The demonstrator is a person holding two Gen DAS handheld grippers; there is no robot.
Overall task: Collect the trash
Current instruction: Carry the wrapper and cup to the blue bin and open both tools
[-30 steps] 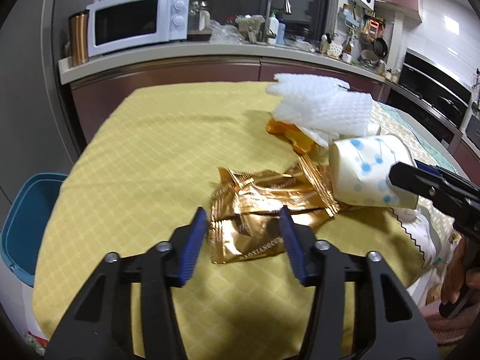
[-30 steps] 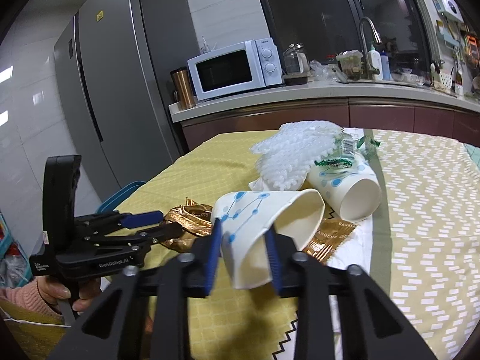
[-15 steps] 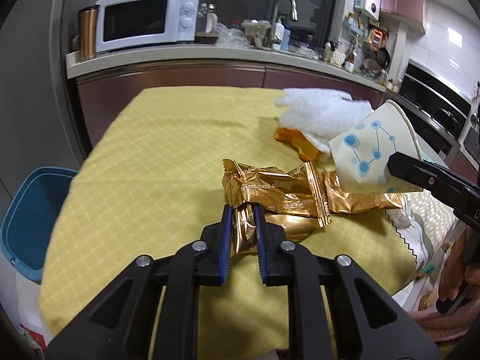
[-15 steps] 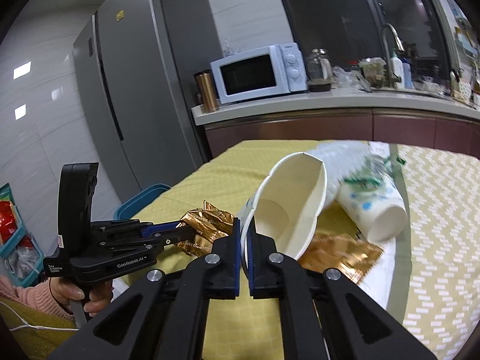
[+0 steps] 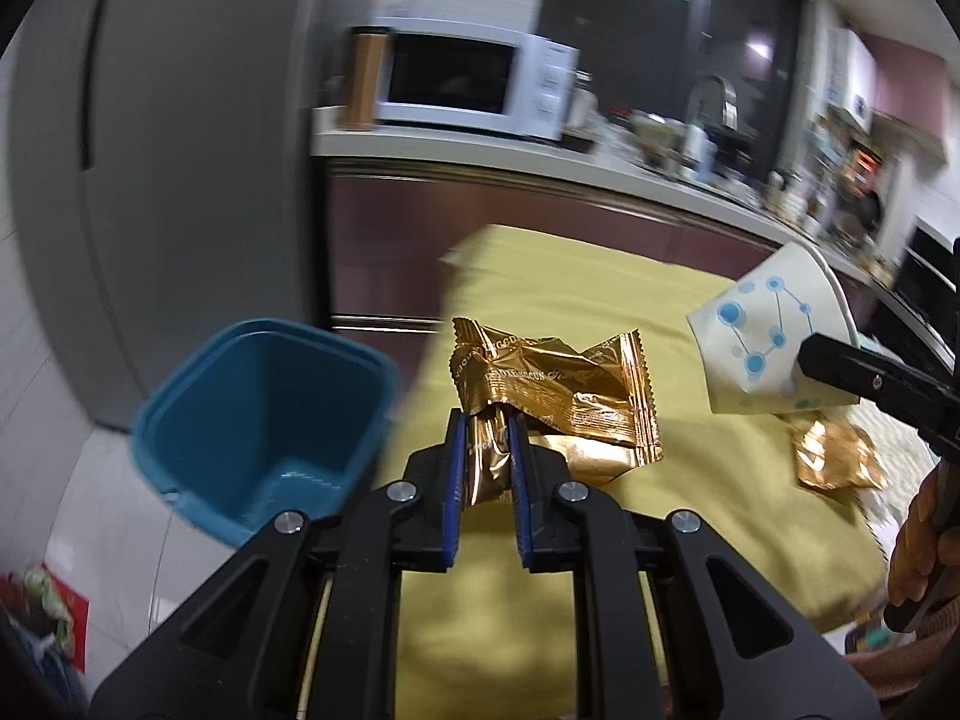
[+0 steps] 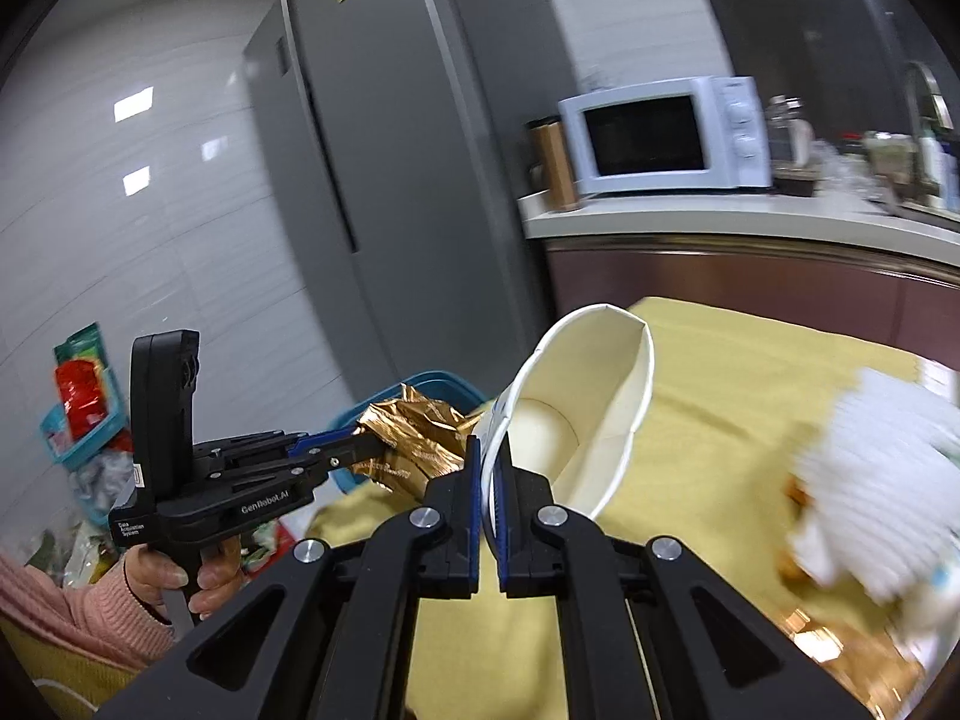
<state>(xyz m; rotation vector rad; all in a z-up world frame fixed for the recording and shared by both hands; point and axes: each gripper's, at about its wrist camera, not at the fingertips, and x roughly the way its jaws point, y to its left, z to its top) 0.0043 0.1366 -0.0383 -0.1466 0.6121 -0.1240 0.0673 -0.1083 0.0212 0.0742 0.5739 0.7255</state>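
Both grippers have lifted off the table and swung left since half a second ago, so the blue plastic trash bin (image 5: 264, 420) now fills the left of the left wrist view, where before it only showed at the edge. On the far left stands the grey refrigerator (image 5: 180, 180), and the open-topped bin sits on the floor just beside the left edge of the yellow quilted tablecloth (image 5: 600, 312). Right of the bin, the left gripper (image 5: 487, 450) has its blue-padded fingers pressed together on the lower edge of a crinkled gold foil snack wrapper (image 5: 558, 384), which hangs in the air near the table's left edge, close to the bin but not over it. Behind it, on the far counter, are a copper tumbler (image 5: 367, 78) and a white microwave oven (image 5: 474, 84). Further right, the right gripper (image 6: 487, 480) pinches the wall of a white paper cup with blue dot-and-line print (image 5: 774, 336), held tilted with its open mouth up and away from the camera. Below the cup, another gold foil wrapper (image 5: 837, 459) lies on the cloth. At the far right of the right wrist view a blurred sheet of white foam netting (image 6: 882, 480) rests on the table.
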